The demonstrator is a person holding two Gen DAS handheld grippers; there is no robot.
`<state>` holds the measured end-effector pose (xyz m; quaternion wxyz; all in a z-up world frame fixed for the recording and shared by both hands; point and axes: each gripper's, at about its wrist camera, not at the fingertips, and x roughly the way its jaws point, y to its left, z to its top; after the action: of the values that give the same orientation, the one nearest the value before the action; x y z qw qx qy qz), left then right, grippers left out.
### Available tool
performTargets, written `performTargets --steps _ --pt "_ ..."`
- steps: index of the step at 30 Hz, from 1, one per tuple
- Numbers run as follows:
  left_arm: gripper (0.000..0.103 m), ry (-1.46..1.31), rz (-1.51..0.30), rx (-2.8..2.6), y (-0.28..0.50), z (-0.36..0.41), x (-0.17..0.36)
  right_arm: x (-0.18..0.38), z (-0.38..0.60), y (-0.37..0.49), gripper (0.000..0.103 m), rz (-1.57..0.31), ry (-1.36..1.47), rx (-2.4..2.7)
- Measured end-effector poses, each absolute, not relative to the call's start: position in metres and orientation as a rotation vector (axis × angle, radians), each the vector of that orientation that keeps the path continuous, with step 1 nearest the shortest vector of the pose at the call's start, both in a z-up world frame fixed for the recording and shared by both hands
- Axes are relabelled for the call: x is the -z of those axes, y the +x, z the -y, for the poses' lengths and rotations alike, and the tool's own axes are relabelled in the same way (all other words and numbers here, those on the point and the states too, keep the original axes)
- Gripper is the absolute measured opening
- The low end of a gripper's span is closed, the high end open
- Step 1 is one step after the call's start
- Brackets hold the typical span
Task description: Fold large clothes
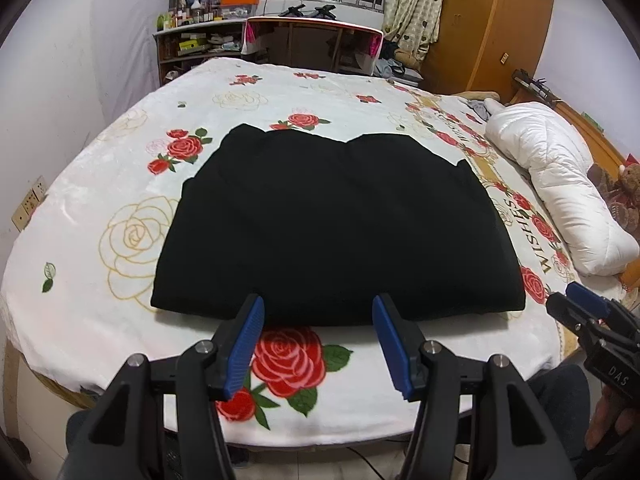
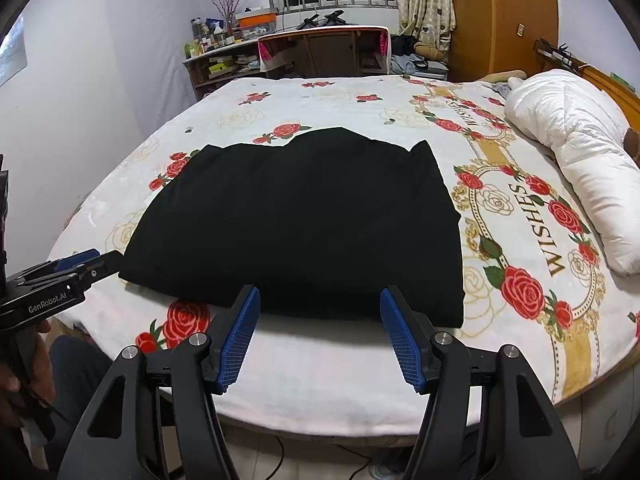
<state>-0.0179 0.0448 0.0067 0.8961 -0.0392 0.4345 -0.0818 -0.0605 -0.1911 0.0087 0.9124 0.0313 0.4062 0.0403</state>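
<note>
- The black garment [image 1: 336, 224] lies folded into a thick rectangle on the bed [image 1: 280, 92], on the rose-print blanket [image 1: 132, 240], its near folded edge just beyond both sets of fingertips.
- My left hand-held gripper [image 1: 318, 344] is released, jaws apart, nothing between the blue pads; it hovers over the blanket short of the garment.
- My right hand-held gripper [image 2: 320, 336] is likewise released and empty, in front of the garment's near edge.
- Judgement: the fold looks far along; another fold or a tidy-up may remain.
- Risk: the far edge is uneven, with two peaks and a dip. Lifting from the near edge could let the layers slide apart, since nothing pins them.
- Risk: the stack is thick. A pinch that catches only the top layer would peel the fold open.
- Risk: the blanket is plush; a low approach could catch it along with the garment.
- Risk: the garment is uniformly black, so I cannot read its layer edges well.
- Containers: an orange-lidded box [image 1: 236, 3] sits on the shelf unit [image 1: 192, 44] by the far wall; I cannot tell its contents. Bottles [image 1: 182, 10] stand beside it on top.
</note>
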Motion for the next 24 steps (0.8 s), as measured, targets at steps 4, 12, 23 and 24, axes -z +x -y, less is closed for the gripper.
performTargets --steps 4,12,23,24 --pt "0.059 -0.078 -0.900 0.172 -0.021 -0.042 -0.006 -0.006 0.194 -0.065 0.063 -0.843 0.069 -0.068" --pt "0.059 -0.087 -0.934 0.163 -0.021 -0.037 0.003 -0.001 0.192 -0.066 0.063 -0.855 0.047 -0.061" --pt "0.059 -0.017 -0.943 0.136 -0.023 -0.031 0.012 0.004 0.186 -0.063 0.063 -0.873 0.021 -0.066" --pt "0.059 -0.012 -0.940 0.134 -0.023 -0.031 0.012 0.005 0.185 -0.063 0.063 -0.874 0.020 -0.066"
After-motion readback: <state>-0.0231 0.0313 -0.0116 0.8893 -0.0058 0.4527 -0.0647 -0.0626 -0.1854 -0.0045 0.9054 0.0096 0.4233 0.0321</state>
